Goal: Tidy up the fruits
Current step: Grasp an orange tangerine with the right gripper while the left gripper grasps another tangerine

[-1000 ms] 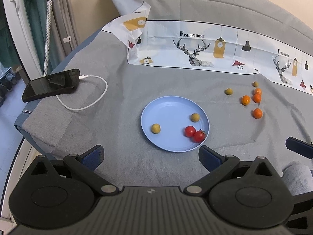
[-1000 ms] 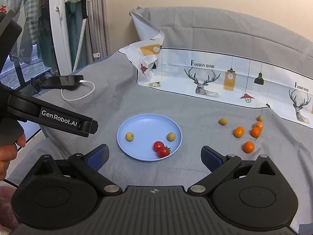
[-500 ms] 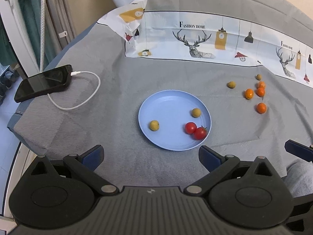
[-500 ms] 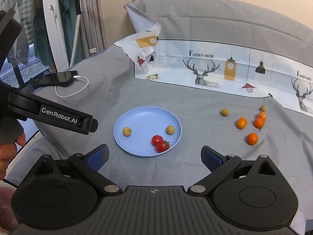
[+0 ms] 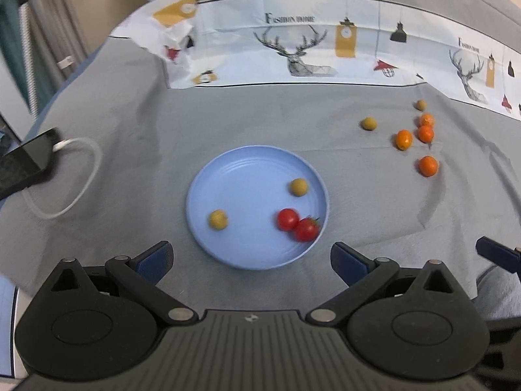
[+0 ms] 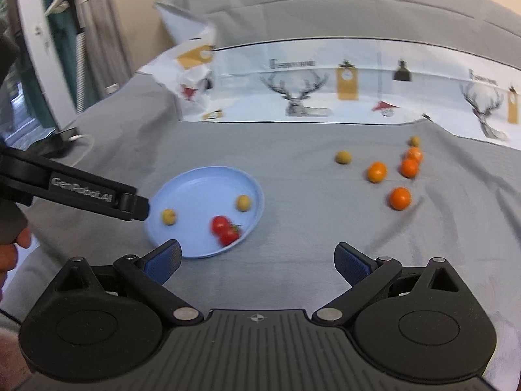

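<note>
Your left gripper (image 5: 250,257) and right gripper (image 6: 257,257) both gape wide (empty), lower centre, near the blue plate (image 5: 228,176).

The left gripper (image 5: 252,257) and the right gripper (image 6: 257,259) both hover with fingers spread wide, holding nothing. A hand (image 6: 9,251) grips the left gripper's handle at the edge.

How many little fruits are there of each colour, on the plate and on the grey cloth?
Small round red tomatoes: 2
Small round orange fruits: 4
Small round yellow-green fruits: 4
Total: 10
</note>
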Tool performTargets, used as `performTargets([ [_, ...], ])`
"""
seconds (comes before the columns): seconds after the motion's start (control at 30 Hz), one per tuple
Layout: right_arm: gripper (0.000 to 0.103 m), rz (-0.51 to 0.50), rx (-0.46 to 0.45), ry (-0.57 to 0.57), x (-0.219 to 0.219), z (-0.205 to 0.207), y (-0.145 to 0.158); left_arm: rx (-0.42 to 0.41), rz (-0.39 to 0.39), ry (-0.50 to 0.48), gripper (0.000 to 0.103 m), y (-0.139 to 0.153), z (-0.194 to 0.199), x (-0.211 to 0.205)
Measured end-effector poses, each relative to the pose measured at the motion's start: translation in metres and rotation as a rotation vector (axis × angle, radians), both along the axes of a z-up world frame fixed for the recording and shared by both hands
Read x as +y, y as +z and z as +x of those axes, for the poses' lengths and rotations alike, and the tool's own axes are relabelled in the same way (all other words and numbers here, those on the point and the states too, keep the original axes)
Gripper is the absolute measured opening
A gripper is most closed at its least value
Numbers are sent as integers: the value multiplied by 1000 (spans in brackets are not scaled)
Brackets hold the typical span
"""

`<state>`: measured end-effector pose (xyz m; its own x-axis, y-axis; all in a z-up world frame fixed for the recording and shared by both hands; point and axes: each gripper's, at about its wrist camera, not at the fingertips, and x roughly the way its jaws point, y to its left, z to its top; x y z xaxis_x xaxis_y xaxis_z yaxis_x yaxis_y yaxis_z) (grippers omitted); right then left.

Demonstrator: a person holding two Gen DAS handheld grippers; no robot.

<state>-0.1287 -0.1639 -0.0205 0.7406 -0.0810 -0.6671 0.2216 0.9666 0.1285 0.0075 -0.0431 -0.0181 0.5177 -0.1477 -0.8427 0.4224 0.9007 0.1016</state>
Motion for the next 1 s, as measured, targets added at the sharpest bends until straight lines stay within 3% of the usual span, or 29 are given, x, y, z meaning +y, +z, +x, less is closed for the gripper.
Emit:
performTargets([
  [0.2, 100, -88, -15, -166, -65, 21, -23, -10, 16, -61, 103, -14, 34, -63],
  [0.43, 100, -160, 18, -288, -155, 73, -91, 15, 0, -139, 103, -51, 81, -156],
  [0.6, 100, -156, 48, -289, -194, 108, -135, 51, 3, -172, 103, -82, 116, -216],
  [0.73, 99, -177, 47, -257, -205, 121, -152, 73, 6, -230, 103, -104, 136, -260],
  [0.83, 92, -192, 59, -262, -213, 121, -160, 108, 5, -306, 103, -125, 146, -295],
  [0.87, 86, -182, 56, -269, -217, 120, -161, 126, 10, -322, 103, -132, 147, -303],
  [0.93, 61, -157, 33, -271, -223, 116, -160, 161, 12, -359, 102, -147, 152, -321],
  [0.97, 43, -169, 27, -263, -223, 115, -159, 164, -1, -367, 100, -153, 153, -327],
  [1.0, 40, -180, 23, -251, -222, 114, -159, 177, -9, -370, 78, -158, 154, -330],
])
